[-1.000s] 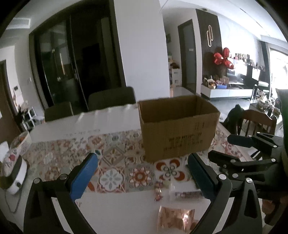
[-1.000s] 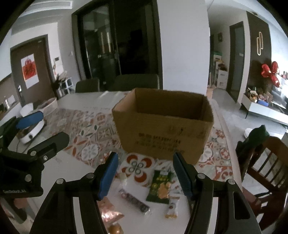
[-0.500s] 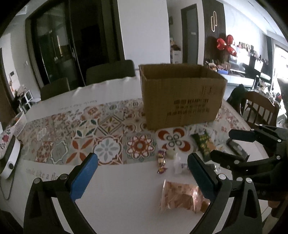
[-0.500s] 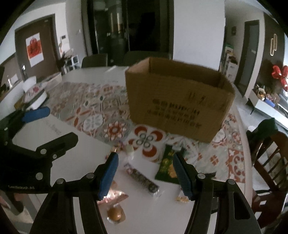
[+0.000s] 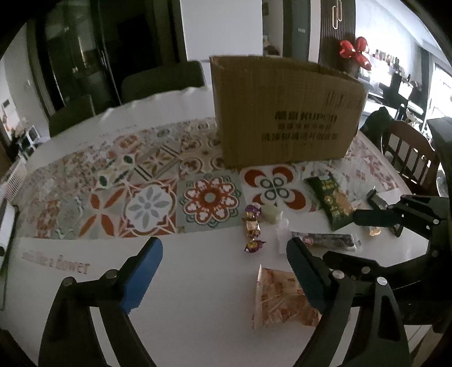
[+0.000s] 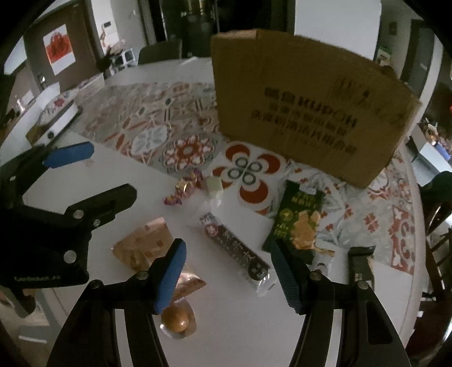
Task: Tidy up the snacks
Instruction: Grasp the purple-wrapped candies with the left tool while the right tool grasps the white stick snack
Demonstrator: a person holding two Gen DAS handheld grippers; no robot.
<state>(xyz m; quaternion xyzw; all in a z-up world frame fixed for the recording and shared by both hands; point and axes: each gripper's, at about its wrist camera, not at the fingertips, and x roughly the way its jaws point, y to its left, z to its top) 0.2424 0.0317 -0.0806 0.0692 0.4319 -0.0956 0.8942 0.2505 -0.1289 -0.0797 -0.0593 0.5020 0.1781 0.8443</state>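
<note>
you're at the approach step: both right gripper [image 6: 227, 268] and left gripper [image 5: 224, 275] hang with jaws wide apart, holding nothing. the dark bar [image 6: 236, 248] lies between your right jaws; close on it, then lift to the box [image 6: 305, 104] at 12 o'clock. green packet [image 6: 301, 220] crowds it at 2 o'clock, candies [image 6: 185, 187] at 10.

Left gripper [image 5: 224, 271], right gripper [image 6: 227, 269] — black frames, silver screws, ribbed blue finger pads [image 6: 171, 278].

white wall [image 5: 223, 25] | dark glass doors [image 5: 84, 53] | wooden chair [image 5: 409, 152] right | bright window [image 5: 440, 90] | patterned tablecloth [image 5: 141, 175]
</note>
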